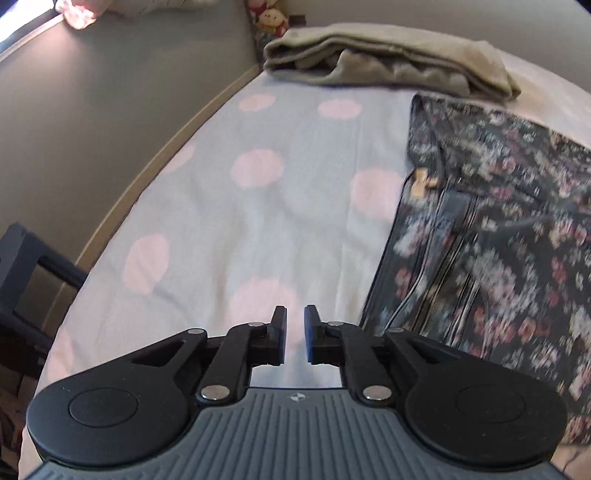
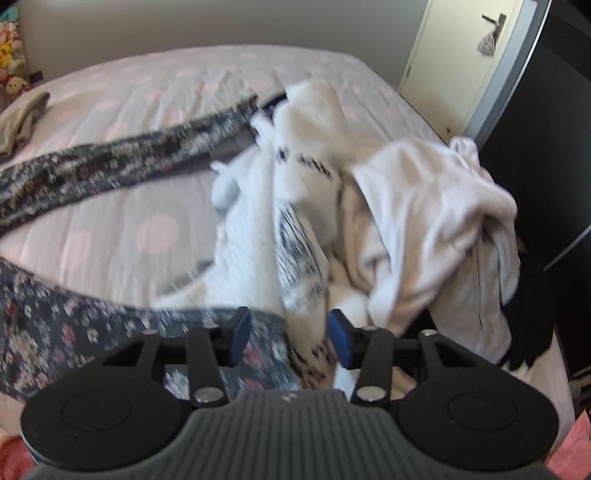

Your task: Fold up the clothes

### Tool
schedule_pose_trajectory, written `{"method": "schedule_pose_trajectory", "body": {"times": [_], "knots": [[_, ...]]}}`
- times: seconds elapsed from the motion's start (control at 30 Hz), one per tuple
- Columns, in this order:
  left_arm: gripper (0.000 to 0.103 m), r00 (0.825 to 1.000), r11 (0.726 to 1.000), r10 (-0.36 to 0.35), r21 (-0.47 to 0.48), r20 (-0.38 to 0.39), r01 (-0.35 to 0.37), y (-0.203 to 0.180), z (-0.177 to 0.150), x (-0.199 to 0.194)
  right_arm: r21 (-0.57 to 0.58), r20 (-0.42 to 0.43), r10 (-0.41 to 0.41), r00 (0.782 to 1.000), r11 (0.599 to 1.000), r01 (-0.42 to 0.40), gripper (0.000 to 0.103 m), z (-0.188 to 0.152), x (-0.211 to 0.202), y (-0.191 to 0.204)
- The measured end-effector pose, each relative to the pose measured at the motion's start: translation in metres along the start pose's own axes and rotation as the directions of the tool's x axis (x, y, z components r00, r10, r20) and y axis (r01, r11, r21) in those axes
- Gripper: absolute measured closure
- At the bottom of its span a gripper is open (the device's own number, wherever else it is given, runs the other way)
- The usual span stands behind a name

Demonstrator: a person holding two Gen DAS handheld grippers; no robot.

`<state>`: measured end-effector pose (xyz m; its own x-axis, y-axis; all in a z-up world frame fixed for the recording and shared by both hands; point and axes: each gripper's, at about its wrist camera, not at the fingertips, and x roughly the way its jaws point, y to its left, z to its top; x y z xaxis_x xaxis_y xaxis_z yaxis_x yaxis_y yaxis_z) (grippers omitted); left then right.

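From my left wrist, my left gripper (image 1: 294,334) hangs over bare bedsheet (image 1: 258,206), its fingers a narrow gap apart and holding nothing. The dark floral garment (image 1: 491,236) lies spread flat just to the right, its near left edge close beside my fingers. At the far end of the bed a beige garment (image 1: 388,64) sits folded in a stack. Beyond the bed's left edge are a grey wall and some soft toys (image 1: 269,18).

From my right wrist, my right gripper (image 2: 290,338) has its fingers wide apart and empty, poised over the spot where the floral garment's near part (image 2: 74,325) meets a jumbled heap of white clothes (image 2: 369,206). A long strip of the floral cloth (image 2: 129,162) runs across the spotted sheet. A door (image 2: 454,62) and a dark wardrobe (image 2: 546,147) stand to the right.

I judge the floral piece is the one in hand, laid out for folding; whether any fold is already in it I cannot tell. Next, each gripper needs a firm pinch on an edge.
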<state>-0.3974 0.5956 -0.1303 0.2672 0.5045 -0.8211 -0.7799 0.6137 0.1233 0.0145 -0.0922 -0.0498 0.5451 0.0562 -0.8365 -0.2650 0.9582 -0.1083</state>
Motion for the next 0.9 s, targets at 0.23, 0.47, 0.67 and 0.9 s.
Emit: {"method": "schedule_pose_trajectory", "body": {"times": [0.23,0.47,0.67,0.9], "knots": [[0.061,0.988,0.993,-0.113,-0.007,0.107,0.115,-0.040,0.062,0.016,-0.044,0.071,0.056,0.996,0.998,-0.053,0.047,0.052,0.024,0.043],[0.054,0.976,0.985,-0.175,0.015,0.132,0.174,-0.092,0.125,0.067,-0.007,0.075,0.121,0.990,0.993,-0.121,0.047,0.114,0.097,0.084],[0.053,0.983,0.987,-0.156,0.041,0.100,0.153,-0.124,0.155,0.121,0.033,0.108,0.078,0.991,0.996,-0.082,0.047,0.168,0.148,0.093],[0.053,0.978,0.986,-0.167,0.042,0.128,0.163,-0.142,0.182,0.158,0.082,0.160,-0.024,0.987,0.997,0.011,0.047,0.241,0.190,0.071]]}}
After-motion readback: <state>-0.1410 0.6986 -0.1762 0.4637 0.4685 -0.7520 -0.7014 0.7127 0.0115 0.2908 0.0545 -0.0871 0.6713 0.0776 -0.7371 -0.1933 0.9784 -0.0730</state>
